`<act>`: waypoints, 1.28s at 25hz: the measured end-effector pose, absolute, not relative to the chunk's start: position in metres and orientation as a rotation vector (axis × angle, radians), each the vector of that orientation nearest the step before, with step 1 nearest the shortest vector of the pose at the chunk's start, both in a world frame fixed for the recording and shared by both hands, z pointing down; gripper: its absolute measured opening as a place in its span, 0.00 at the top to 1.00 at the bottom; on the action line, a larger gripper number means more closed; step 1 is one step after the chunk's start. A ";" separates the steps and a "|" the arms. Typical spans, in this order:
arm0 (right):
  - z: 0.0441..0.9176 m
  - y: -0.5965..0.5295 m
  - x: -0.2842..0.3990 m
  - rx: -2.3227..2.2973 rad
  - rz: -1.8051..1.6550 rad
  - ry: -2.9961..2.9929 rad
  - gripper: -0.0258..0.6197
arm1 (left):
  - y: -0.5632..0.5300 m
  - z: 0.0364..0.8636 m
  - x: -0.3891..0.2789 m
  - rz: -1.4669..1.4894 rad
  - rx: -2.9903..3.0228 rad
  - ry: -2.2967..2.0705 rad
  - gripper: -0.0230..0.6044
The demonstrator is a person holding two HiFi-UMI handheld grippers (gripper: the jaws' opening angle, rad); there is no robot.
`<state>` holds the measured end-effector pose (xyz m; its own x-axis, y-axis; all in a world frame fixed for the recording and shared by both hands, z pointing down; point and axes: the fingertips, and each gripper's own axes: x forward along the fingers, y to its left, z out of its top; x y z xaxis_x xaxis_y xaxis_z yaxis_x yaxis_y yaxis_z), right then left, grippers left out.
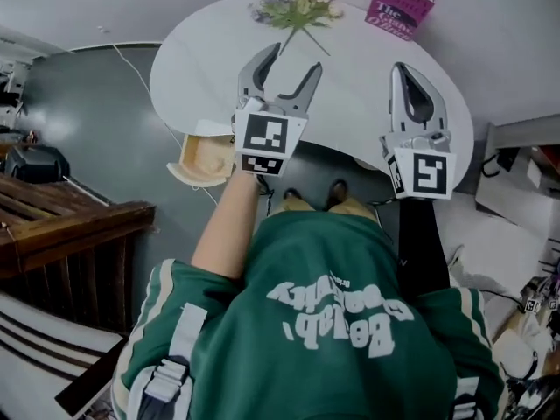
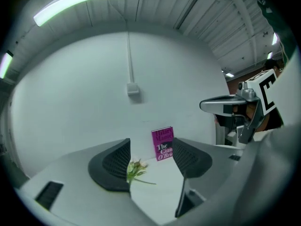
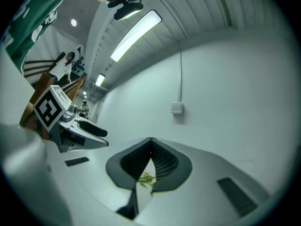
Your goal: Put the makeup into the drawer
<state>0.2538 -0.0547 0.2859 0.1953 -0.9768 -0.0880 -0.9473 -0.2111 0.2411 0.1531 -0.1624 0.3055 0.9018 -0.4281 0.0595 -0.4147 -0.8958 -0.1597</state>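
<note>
No makeup can be made out in any view. A pale open box, below and left of the flower sprig, is judged to be the drawer. The makeup should be located before anything is gripped. The left gripper is held just nearer than the sprig, its fingers spread with nothing between them. The right gripper, right of the sprig, is held with fingers pressed together and empty, and should be opened first. The sprig is laid on a white rounded worktop. A magenta book is propped to its right against a white wall, and grey floor is seen to its left.
</note>
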 end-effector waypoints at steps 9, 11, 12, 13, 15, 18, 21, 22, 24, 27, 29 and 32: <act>0.294 0.068 0.365 2.532 -0.292 -1.511 0.95 | -0.061 0.318 0.299 -0.113 -2.987 0.216 0.49; 0.295 0.096 0.383 2.569 -0.284 -1.432 0.95 | -0.035 0.321 0.325 -0.111 -2.995 0.125 0.49; 0.296 0.110 0.391 2.587 -0.279 -1.390 0.95 | -0.022 0.323 0.337 -0.110 -2.998 0.077 0.49; 0.297 0.124 0.397 2.604 -0.273 -1.350 0.95 | -0.009 0.325 0.347 -0.111 -2.998 0.029 0.49; 0.301 0.145 0.407 2.633 -0.259 -1.288 0.95 | 0.012 0.329 0.364 -0.117 -2.993 -0.051 0.49; 0.307 0.168 0.420 2.661 -0.229 -1.236 0.95 | 0.031 0.336 0.382 -0.136 -2.988 -0.112 0.49; 0.308 0.183 0.430 2.681 -0.213 -1.198 0.95 | 0.047 0.339 0.395 -0.150 -2.987 -0.149 0.49; 0.310 0.186 0.433 2.686 -0.209 -1.190 0.95 | 0.052 0.342 0.399 -0.161 -2.988 -0.164 0.49; 0.314 0.191 0.437 2.691 -0.193 -1.179 0.95 | 0.064 0.359 0.410 -0.213 -2.997 -0.201 0.49; 0.322 0.196 0.442 2.683 -0.167 -1.163 0.95 | 0.082 0.414 0.431 -0.382 -2.989 -0.261 0.49; 0.326 0.201 0.445 2.678 -0.154 -1.149 0.95 | 0.094 0.459 0.443 -0.543 -2.953 -0.293 0.49; 0.333 0.215 0.451 2.684 -0.130 -1.110 0.95 | 0.110 0.519 0.454 -0.754 -2.924 -0.340 0.49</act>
<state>0.4507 0.2146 0.3329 0.7086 -0.7056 0.0072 -0.6849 -0.6853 0.2476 0.4542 0.1099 0.5190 0.8521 0.1893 0.4880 0.2405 -0.9697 -0.0437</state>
